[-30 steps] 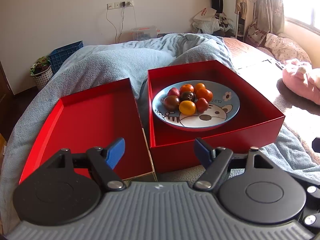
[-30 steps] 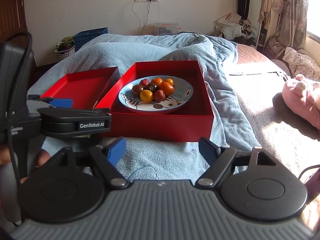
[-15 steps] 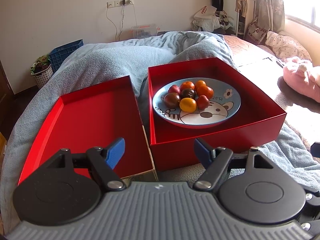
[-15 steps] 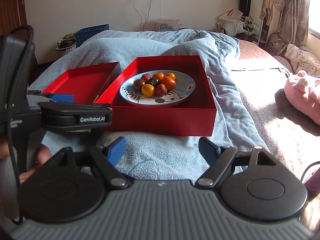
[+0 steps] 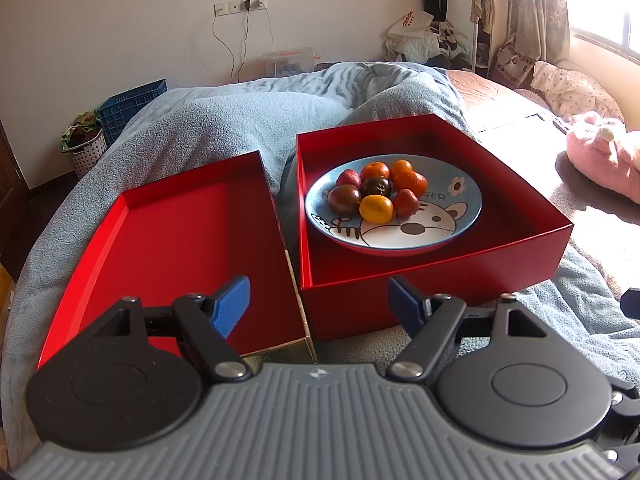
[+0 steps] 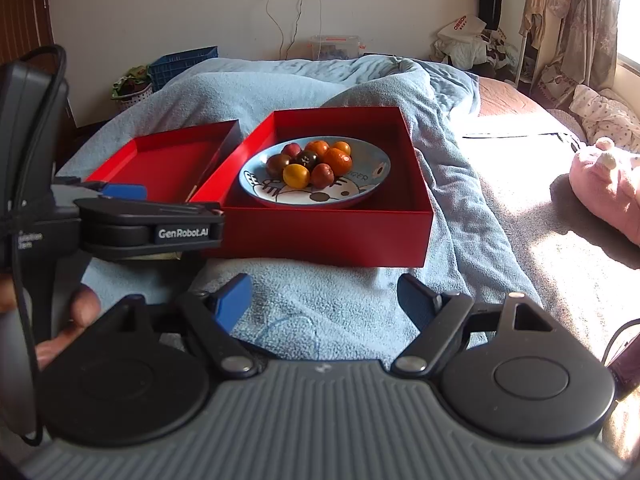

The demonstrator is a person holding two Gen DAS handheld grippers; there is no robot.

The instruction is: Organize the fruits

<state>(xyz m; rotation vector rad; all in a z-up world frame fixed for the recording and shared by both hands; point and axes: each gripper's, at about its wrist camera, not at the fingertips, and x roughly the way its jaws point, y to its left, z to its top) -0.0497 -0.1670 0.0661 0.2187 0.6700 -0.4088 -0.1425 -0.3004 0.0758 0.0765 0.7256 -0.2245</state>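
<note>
A blue cartoon plate (image 5: 460,216) (image 6: 360,188) holds several small fruits (image 5: 376,190) (image 6: 310,162): orange, yellow, red and dark ones. The plate sits inside a deep red box (image 5: 500,264) (image 6: 320,236) on a bed. A shallow red lid (image 5: 172,248) (image 6: 168,164) lies left of the box. My left gripper (image 5: 318,306) is open and empty, just short of the gap between lid and box. My right gripper (image 6: 324,300) is open and empty over the blanket, in front of the box. The left gripper's body (image 6: 152,224) shows at the left in the right wrist view.
A light blue blanket (image 5: 208,124) covers the bed. A pink plush toy (image 5: 604,160) (image 6: 608,196) lies at the right. A blue crate (image 5: 132,104) and a basket stand by the far wall. Clothes are piled at the back right.
Both grippers have moved forward, so the red box and plate look nearer and lower in both views. Both stay open.
</note>
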